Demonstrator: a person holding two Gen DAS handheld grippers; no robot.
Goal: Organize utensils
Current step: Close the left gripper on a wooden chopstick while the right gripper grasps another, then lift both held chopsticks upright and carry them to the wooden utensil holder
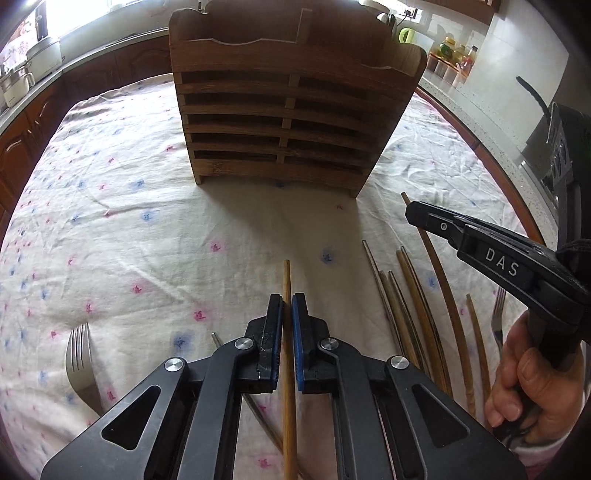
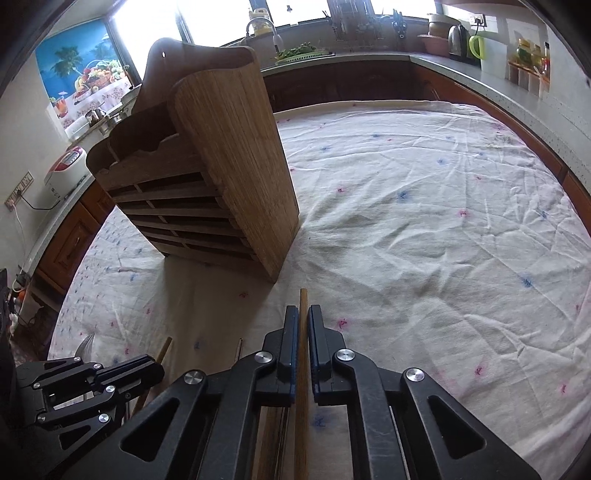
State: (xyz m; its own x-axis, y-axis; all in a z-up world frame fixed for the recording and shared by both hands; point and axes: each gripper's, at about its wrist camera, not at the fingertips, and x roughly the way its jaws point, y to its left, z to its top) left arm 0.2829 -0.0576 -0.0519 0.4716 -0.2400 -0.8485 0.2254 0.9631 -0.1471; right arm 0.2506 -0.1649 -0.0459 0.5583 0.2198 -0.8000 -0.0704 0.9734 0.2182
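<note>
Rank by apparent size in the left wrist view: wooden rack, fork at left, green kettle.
1. Wooden rack
2. Fork, though nearness to the camera enlarges it
3. Green kettle, far off

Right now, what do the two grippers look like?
Both are matte black linkage frames with silver pivot bolts and blue pads inside the fingers. The right gripper carries white "DAS" lettering on its side; a bare hand grips its handle.

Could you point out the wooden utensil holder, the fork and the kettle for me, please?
wooden utensil holder [image 1: 280,122], left wrist view, slatted front.
fork [image 1: 79,363], left wrist view, neck below tines.
kettle [image 2: 458,38], right wrist view, metal body.
</note>
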